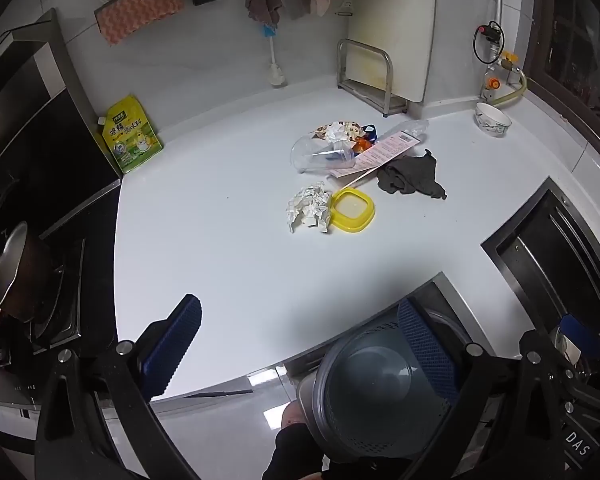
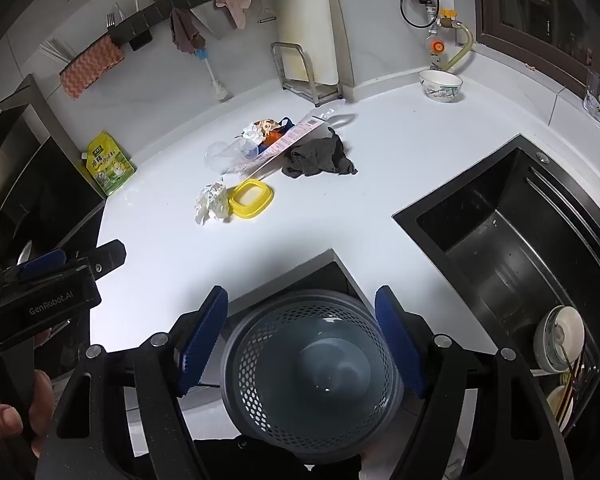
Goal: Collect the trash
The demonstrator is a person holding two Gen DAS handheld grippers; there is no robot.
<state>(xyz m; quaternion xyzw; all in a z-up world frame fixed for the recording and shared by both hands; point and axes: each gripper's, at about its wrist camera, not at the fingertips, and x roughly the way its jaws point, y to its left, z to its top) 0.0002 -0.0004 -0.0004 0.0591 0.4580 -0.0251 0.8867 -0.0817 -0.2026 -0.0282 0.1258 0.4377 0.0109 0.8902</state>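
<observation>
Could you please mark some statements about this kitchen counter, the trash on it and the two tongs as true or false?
1. The yellow lid lies beside the crumpled paper. True.
2. The grey basket stands on the counter. False: it sits below the counter's front edge.
3. The right tongs are clamped on the basket. False: they are open, touching nothing.
4. The dark cloth lies on the counter near the long printed slip. True.
5. The left tongs hold the clear plastic cup. False: they are open and empty; the cup lies on the counter.
</observation>
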